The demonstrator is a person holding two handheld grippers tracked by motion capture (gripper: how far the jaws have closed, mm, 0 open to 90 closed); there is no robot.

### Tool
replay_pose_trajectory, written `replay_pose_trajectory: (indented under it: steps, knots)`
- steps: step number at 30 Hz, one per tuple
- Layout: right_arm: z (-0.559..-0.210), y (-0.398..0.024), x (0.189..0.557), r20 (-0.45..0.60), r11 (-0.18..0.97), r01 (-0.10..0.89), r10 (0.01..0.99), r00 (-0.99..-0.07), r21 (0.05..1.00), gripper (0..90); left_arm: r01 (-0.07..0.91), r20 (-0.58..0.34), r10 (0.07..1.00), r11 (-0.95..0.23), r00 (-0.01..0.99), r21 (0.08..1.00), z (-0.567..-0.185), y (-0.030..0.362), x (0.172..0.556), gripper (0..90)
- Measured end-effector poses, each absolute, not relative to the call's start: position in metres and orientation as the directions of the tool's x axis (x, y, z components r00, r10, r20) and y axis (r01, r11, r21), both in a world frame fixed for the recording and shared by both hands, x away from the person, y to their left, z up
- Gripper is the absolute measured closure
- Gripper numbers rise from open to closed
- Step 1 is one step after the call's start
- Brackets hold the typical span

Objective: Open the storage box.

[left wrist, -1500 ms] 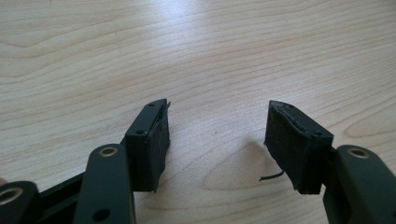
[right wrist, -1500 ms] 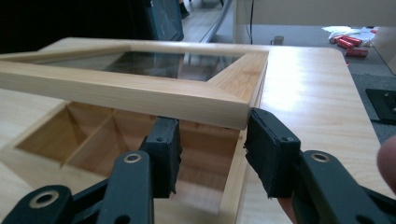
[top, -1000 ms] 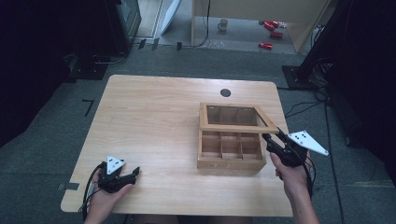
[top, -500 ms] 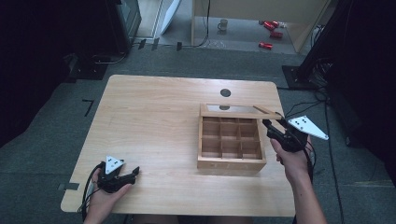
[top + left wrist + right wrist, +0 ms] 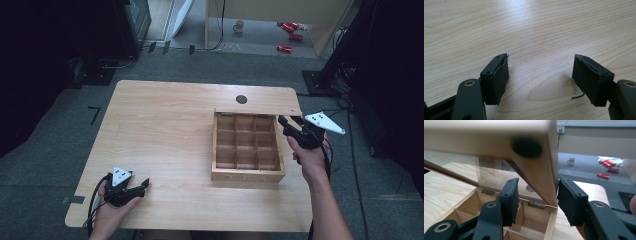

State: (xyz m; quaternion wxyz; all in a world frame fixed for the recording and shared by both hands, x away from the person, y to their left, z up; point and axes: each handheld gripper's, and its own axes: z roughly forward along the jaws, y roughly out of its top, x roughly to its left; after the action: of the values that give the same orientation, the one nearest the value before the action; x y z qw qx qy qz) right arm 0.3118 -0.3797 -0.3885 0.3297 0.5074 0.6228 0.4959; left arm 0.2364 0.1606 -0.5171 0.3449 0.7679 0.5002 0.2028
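While right gripper (image 5: pixel 537 202) grips the box's raised lid (image 5: pixel 534 167) | left gripper (image 5: pixel 540 80) released on table (image 5: pixel 536 30)

– What do the tools look like?
– Both are black. The left gripper (image 5: pixel 131 188), lower left of the high view, carries a grey three-cornered plate and trails a black cable. The right gripper (image 5: pixel 295 131), at the right, has the same plate.
– And close up?
– Thick black pads (image 5: pixel 500 78) on screwed blocks, brass-ringed pivot holes. Forearms are bare.
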Motion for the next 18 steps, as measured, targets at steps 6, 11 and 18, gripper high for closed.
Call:
replay_pose_trajectory:
  steps: [6, 11, 18]
  knots:
    - [-0.393, -0.383, 0.329, 0.119, -0.026, 0.315, 0.953, -0.278, 0.949, 51.7, 0.629, -0.037, 0.908, -0.259, 0.418, 0.733, -0.517, 0.161, 0.237, 29.9]
    - [-0.397, -0.39, 0.343, 0.164, -0.057, 0.327, 0.937, -0.309, 0.943, 50.1, 0.629, -0.033, 0.908, -0.263, 0.418, 0.732, -0.517, 0.16, 0.237, 29.8]
    - [-0.4, -0.397, 0.364, 0.164, -0.041, 0.33, 0.921, -0.354, 0.943, 49.5, 0.628, -0.029, 0.908, -0.266, 0.419, 0.732, -0.517, 0.16, 0.237, 29.8]
